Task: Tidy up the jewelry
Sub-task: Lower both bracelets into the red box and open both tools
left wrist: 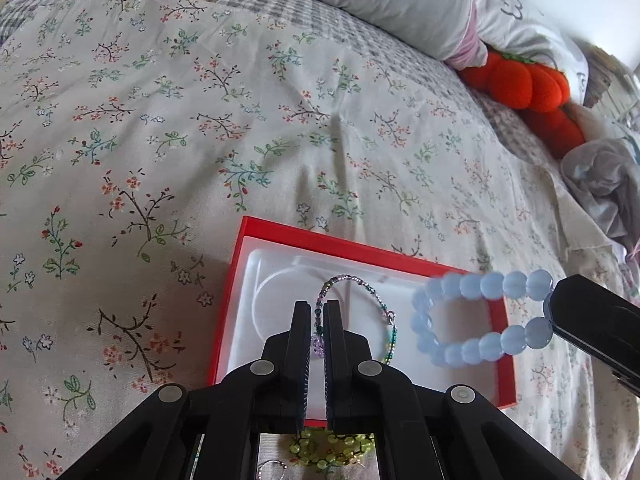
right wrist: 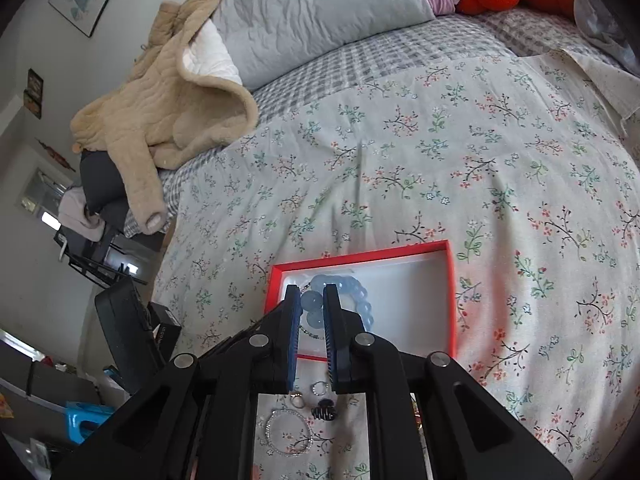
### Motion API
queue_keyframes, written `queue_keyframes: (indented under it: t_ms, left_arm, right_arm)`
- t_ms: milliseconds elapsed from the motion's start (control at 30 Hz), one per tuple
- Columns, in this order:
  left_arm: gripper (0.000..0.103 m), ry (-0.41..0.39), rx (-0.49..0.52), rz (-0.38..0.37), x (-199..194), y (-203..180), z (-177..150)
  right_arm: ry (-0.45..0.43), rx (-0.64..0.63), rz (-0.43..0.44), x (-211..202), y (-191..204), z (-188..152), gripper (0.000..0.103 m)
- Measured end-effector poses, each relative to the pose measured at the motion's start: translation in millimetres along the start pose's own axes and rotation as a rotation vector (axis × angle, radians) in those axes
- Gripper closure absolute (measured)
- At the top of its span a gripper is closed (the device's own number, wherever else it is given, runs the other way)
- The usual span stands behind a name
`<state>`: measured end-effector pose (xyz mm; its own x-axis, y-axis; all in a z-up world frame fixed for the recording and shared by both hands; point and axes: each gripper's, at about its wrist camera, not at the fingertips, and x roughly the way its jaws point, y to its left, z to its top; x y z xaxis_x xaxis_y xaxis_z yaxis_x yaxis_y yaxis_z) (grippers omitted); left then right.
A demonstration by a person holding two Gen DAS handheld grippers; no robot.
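A red box [left wrist: 332, 246] with a white moulded insert lies open on the flowered bedspread [left wrist: 160, 120]; above it hang two bracelets, each pinched in a gripper. The left gripper [left wrist: 318, 308] has its jaws closed tight on a thin bracelet of small mixed beads [left wrist: 352, 280], whose loop arcs out over the white insert and falls back beside the right-hand finger; the right gripper [right wrist: 312, 292] has its jaws nearly closed on the pale blue bead bracelet [right wrist: 348, 288], a couple of its large round beads caught between the blue pads, the rest of the loop hanging over the box's left half in the right wrist view. On the bedspread at the near side of the box, seen between the gripper arms, lie a yellow-green bead bracelet [left wrist: 332, 446], a sparkling silver bracelet [right wrist: 288, 432], two small rings [right wrist: 308, 394] and a dark hair claw [right wrist: 324, 410]. Farther off, a grey pillow [right wrist: 320, 12], a beige fleece jacket [right wrist: 168, 108] and an orange plush toy [left wrist: 524, 84] rest at the head of the bed.
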<state>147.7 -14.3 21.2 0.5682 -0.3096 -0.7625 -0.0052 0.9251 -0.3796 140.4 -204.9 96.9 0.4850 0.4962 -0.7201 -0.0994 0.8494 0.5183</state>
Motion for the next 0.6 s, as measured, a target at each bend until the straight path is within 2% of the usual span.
queue_keyframes:
  t_ms: [300,600]
  left_arm:
    - [0.103,0.009,0.011,0.044,0,5,-2]
    - [0.1,0.001,0.052,0.052,-5,-1,-3]
  right_arm:
    - [0.077,0.017,-0.175,33,-37,-7,0.091]
    - [0.101,-0.012,-0.203,29,-42,-8,0.09]
